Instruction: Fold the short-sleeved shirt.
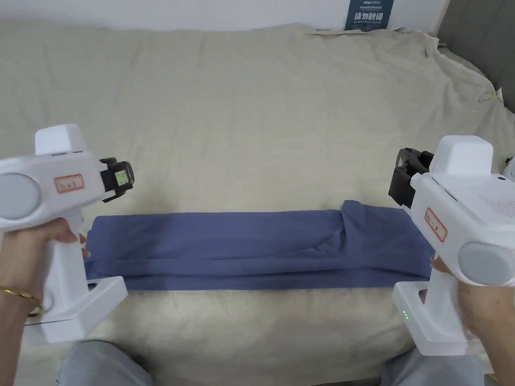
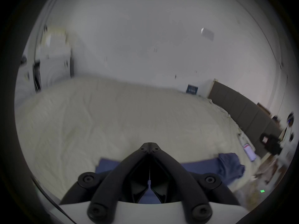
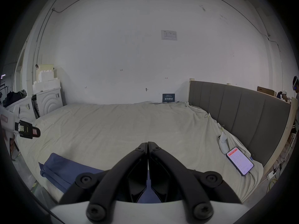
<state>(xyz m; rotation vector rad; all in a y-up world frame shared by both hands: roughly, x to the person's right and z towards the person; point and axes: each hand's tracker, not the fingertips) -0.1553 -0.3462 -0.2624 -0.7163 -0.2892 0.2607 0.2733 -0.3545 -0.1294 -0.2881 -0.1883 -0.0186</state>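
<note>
Blue shirt folded into a long band across the beige sheet, near its front edge. Left gripper raised above the band's left end, jaws pressed together, empty. Right gripper above the right end, jaws likewise together, gripping nothing. Phone lit, far right by the headboard.
</note>
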